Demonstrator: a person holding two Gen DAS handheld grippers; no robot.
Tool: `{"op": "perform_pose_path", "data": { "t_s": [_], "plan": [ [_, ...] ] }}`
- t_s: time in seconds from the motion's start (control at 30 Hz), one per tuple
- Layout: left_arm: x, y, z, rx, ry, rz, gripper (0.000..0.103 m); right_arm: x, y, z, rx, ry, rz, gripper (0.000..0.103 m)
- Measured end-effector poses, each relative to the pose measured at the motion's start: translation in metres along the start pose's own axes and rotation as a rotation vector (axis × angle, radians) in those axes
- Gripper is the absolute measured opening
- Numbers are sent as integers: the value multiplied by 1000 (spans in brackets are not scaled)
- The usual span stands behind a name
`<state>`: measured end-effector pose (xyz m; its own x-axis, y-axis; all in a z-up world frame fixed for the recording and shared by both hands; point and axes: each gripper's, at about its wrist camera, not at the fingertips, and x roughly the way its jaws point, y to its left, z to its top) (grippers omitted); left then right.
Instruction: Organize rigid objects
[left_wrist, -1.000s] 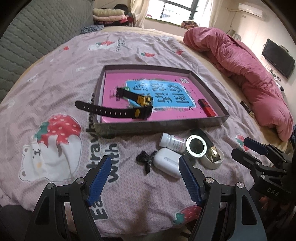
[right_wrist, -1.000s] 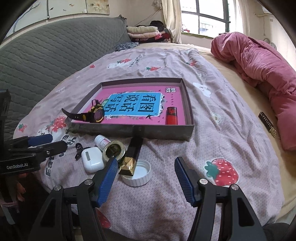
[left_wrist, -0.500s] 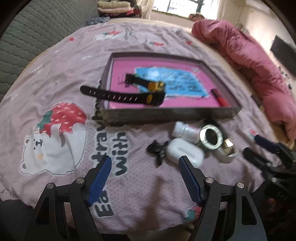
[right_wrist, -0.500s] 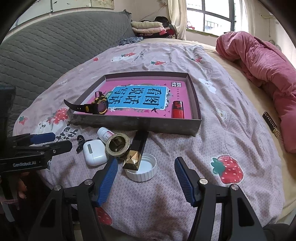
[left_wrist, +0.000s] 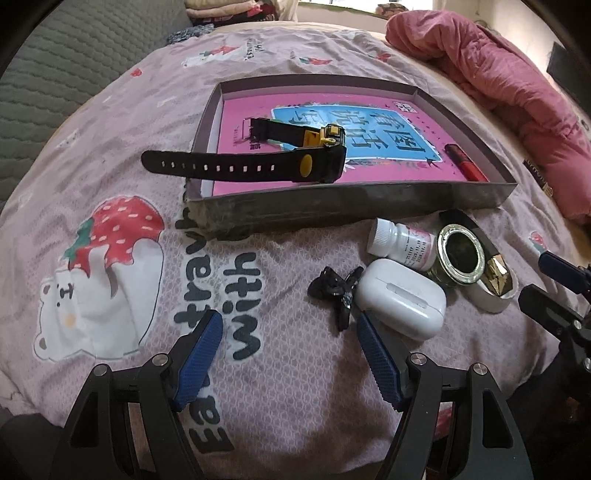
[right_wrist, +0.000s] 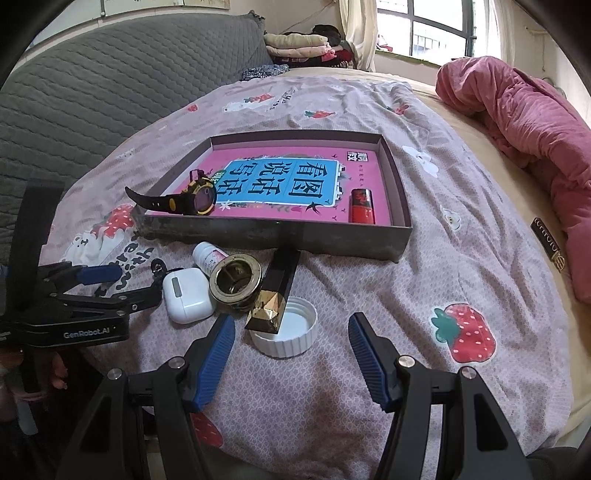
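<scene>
— Left claw (left_wrist: 288, 354) is spread wide, nothing between the blue pads, hanging just short of the white earbud case (left_wrist: 400, 301). The black hair clip (left_wrist: 338, 291) sits at about eleven o'clock from that case, touching it or nearly.

— And the right claw (right_wrist: 290, 354)?

— Gaping too, empty, poised over the white screw cap (right_wrist: 284, 328). A black-and-gold lipstick tube (right_wrist: 279, 286) leans its gold end on that cap's rim.

— So if it pinches the cap...

— I'd guess the tube rolls off and knocks the round glass jar (right_wrist: 236, 282) at ten o'clock, which is pressed against the small white pill bottle (right_wrist: 207, 256). Everything there is bunched together on soft bedding (right_wrist: 424, 280), so one nudge could shift the lot.

— The case looks slippery.

— Rounded, glossy, lying flat on a quilt that gives. My worry is the pads squeeze and it squirts out, or one pad catches the clip and drags it along.

— Where's it all meant to go?

— Presumably the shallow box tray (left_wrist: 351, 206) at twelve o'clock. A red lipstick (left_wrist: 465, 166) lies at its right end, and the black-and-yellow watch (left_wrist: 317, 162) is in, but one strap hangs over the left wall.

— That strap could snag.

— It could, if anything brushes it, and tip the watch out.
</scene>
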<state>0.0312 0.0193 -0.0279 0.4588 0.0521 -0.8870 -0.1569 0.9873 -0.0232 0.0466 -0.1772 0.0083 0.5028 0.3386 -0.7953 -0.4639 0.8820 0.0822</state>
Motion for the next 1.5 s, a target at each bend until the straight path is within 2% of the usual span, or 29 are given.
{"op": "perform_pose_path", "data": {
  "t_s": [0.1,0.67,0.87,0.97,1.4,1.5],
  "plan": [
    [3,0,2,3,-5,21,76,3,1,-1,-4,8,2,63],
    [16,2,19,24,-52,5,74,19,5,-3,-21,48,3,63],
    [18,-2,23,33,-65,-45,57,21,0,-3,-2,53,-4,63],
    [20,-5,23,30,-67,-64,53,22,0,-3,-2,54,-5,63],
    [27,6,29,-64,-61,-163,51,41,7,-4,-28,82,-30,63],
    [28,10,29,-96,-64,-194,51,40,7,-4,-33,69,-30,59]
  ]
}}
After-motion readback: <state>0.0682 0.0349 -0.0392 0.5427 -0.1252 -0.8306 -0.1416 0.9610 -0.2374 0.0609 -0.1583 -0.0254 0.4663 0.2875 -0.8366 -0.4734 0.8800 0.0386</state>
